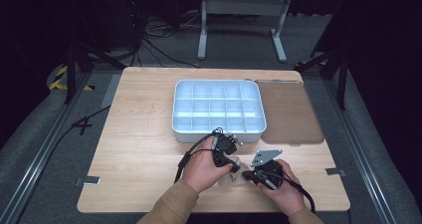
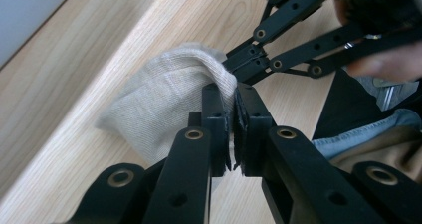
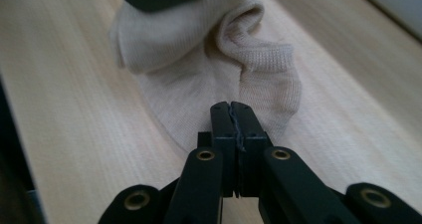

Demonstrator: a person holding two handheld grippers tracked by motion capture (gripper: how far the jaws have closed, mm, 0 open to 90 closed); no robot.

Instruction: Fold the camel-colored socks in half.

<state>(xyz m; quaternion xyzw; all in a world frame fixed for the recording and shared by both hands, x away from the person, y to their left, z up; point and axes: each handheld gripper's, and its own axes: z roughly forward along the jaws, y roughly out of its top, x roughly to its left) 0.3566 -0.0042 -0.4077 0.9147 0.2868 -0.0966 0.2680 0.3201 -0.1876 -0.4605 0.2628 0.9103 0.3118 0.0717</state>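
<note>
Both tongs (image 2: 234, 102) (image 3: 232, 115) pinch the beige sock (image 2: 164, 104).

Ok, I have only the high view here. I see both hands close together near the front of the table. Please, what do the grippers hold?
Observer: A beige sock. The left gripper pinches a fold of it.
Operator: And the right gripper, is it closed too?
Observer: Yes, the right gripper is shut on the sock's thin flat edge.
Operator: Does the sock lie flat?
Observer: No. It is bunched and folded over on the table.
</note>
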